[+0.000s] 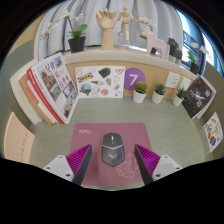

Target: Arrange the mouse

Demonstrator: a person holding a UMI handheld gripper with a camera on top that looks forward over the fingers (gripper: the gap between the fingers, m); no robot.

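A: One mouse (112,151), dk grey w/ lighter centre strip, sitting on pink desk mat (112,133). Lies between the two fingers, gap visible each side, resting on the mat on its own.

B: Claw state?

A: Gripper (112,160) spread apart; magenta pads (80,157) flank the mouse L & R, not pressing it. Mat itself spread on pale wood tabletop (40,135).

B: Beyond the mat?

A: Several items leaned against low shelf edge, listed L to R: red-and-white booklets (50,85), tilted back; white card w/ small product pics (94,80); purple card w/ white "7" (133,78). Then three small potted plants in white pots (158,93), close together in a row. Further R: dark framed print (197,95), leaning, & another printed sheet (213,130) flat nr table edge.

B: Upper level?

A: Dark pot w/ green plant (77,38) at L. Wooden hand model (106,24), fingers up, nr middle. Beside it wooden jointed figure (126,22), upright. Misc frames & small objs to R, too small to ID. Pale curtain behind the lot.

B: Text on mat?

A: Small mark nr far L corner, unreadable.
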